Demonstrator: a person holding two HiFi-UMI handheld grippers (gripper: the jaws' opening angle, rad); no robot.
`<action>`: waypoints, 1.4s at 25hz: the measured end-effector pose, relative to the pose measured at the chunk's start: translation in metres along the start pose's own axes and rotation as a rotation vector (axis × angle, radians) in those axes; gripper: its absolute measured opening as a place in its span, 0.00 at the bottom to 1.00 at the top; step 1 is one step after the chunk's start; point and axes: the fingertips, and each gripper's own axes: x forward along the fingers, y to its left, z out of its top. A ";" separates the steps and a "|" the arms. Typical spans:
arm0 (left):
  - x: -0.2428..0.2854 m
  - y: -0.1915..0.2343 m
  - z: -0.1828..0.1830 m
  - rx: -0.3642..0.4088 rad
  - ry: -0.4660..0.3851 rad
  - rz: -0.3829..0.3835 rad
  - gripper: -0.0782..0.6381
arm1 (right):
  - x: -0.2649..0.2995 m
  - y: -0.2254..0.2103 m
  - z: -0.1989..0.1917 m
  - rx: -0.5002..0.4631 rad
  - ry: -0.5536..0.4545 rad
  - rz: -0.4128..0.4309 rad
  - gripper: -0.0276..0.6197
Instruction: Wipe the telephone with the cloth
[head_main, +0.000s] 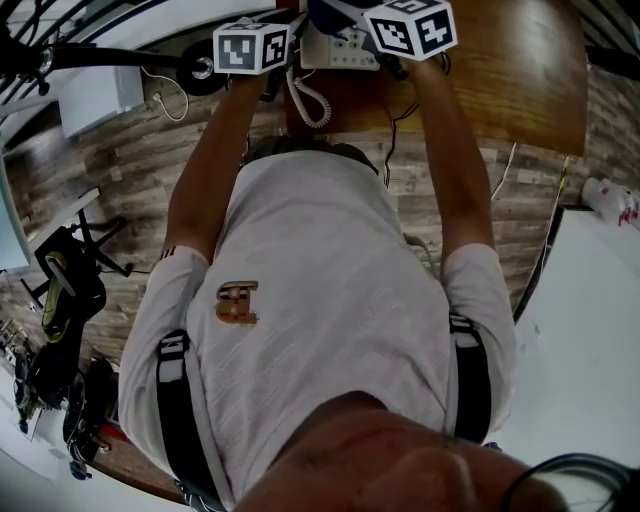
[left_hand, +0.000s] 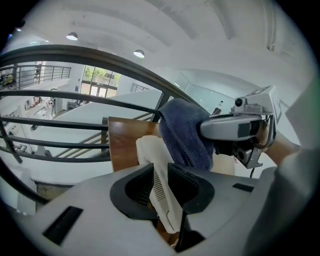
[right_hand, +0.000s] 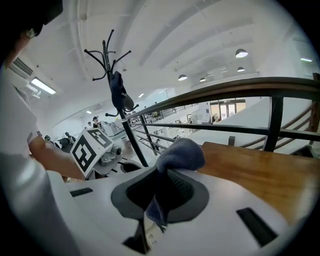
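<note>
**Entry: telephone wipe, judged under way and not finished.**

- Left tool (left_hand: 161, 184): pressed shut on the white handset (left_hand: 149, 150), low in the centre of the left gripper view. Grips it edgewise between the pads, with the upper end standing clear above the jaws.
- Right tool (right_hand: 159, 192): pinches the blue cloth (right_hand: 181, 152). Rounded wad above the jaws, loose tail hanging below them. Shows again right of centre in the left gripper view, with the cloth draped down over the handset's upper end. Touching or just beside; cannot be settled from these views.
- Telephone base (head_main: 338, 48): top centre of the head view, on the wooden table (head_main: 525, 75), between the two tools and partly covered by them.
- Coiled cord (head_main: 312, 100): hangs past the table's near edge, just below the base.
- Arms: both stretched toward the top of the head view, above a torso in a white shirt.
- Surroundings: railing (right_hand: 235, 87) across the upper right of the right gripper view, coat stand (right_hand: 114, 75) at its upper left.

**Progress, as a judgement**

- Done: cloth in hand, handset off the base, cloth brought up to the handset.
- In hand: probably the wipe of the handset. No telling how much of its surface is covered.
- Left: the rest of the handset, the base with its keys, and likely the return of the handset to its cradle.
</note>
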 end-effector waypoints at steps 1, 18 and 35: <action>0.002 0.001 -0.002 -0.002 0.009 -0.001 0.24 | 0.003 -0.002 -0.003 -0.002 0.019 -0.009 0.14; 0.006 0.004 -0.003 -0.003 -0.010 0.000 0.24 | 0.024 -0.049 -0.042 0.043 0.200 -0.194 0.14; 0.007 0.004 -0.006 -0.008 -0.009 -0.020 0.24 | -0.046 -0.105 -0.080 0.161 0.201 -0.468 0.14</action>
